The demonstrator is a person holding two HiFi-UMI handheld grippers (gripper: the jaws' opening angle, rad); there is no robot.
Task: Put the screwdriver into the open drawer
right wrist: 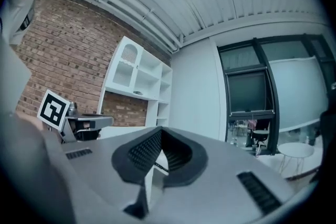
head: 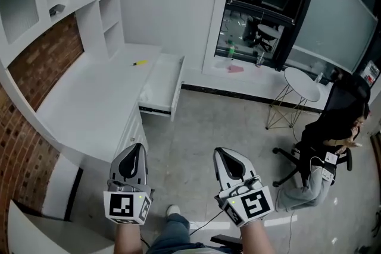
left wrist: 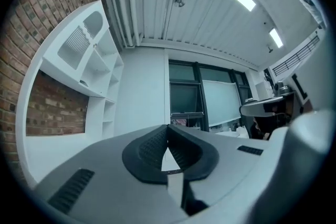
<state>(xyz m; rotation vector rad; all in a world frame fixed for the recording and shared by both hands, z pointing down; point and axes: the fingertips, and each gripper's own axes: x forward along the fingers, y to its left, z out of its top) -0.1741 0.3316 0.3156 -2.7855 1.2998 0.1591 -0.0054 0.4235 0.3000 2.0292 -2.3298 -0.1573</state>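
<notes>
Screwdriver (head: 139,62) on desk (head: 89,104) beside open drawer (head: 177,86); seated person (head: 333,128) right.

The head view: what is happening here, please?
A person holds a gripper in each hand, low in front of a white desk. The left gripper and the right gripper are both shut and empty. The yellow screwdriver lies untouched on the desk, near the open drawer. Nothing is picked up yet.

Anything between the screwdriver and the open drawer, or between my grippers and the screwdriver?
Nothing visible. The screwdriver lies on the white desk beside the open drawer, bare desktop between them. The left gripper and right gripper, both shut and empty, have only bare desktop and floor before it.
</notes>
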